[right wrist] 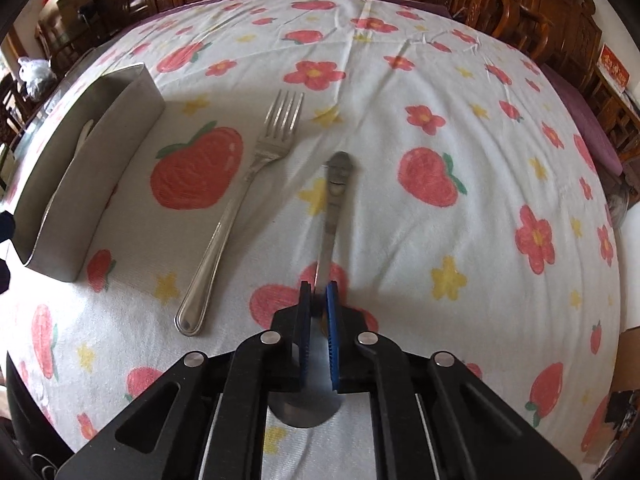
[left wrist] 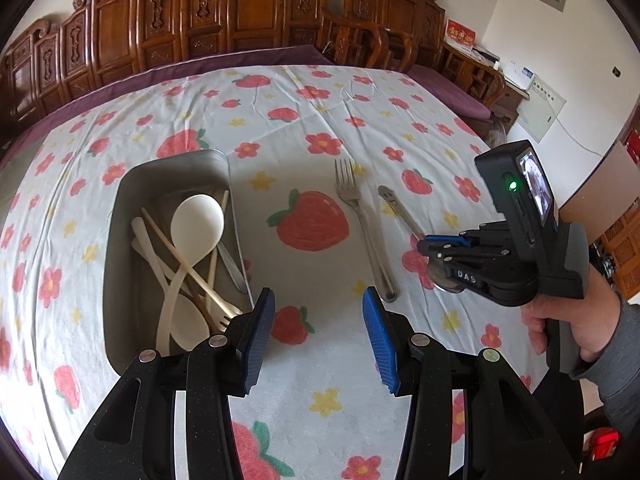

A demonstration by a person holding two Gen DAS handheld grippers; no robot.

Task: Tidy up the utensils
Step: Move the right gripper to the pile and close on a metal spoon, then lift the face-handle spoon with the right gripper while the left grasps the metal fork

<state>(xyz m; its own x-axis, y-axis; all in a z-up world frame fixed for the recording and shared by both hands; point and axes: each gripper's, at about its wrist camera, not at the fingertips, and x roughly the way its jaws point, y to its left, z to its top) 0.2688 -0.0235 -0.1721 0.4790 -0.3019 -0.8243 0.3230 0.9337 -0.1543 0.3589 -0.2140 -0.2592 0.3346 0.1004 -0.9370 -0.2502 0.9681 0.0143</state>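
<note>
A steel tray (left wrist: 120, 216) on the left holds several pale spoons (left wrist: 198, 220) and wooden utensils. It also shows in the right wrist view (right wrist: 96, 172). A metal fork (left wrist: 362, 224) (right wrist: 236, 208) lies on the cloth to its right. Beside the fork is a metal spoon with a smiley-face handle end (left wrist: 394, 204) (right wrist: 334, 200). My right gripper (right wrist: 319, 300) (left wrist: 430, 248) is shut on the spoon near its bowl, which shows under the fingers. My left gripper (left wrist: 318, 336) is open and empty, low over the cloth next to the tray's near right corner.
The table has a white cloth (left wrist: 312, 120) printed with strawberries and flowers. Carved wooden chairs (left wrist: 160, 28) line the far side and right (left wrist: 400, 40). A hand (left wrist: 568, 320) holds the right gripper.
</note>
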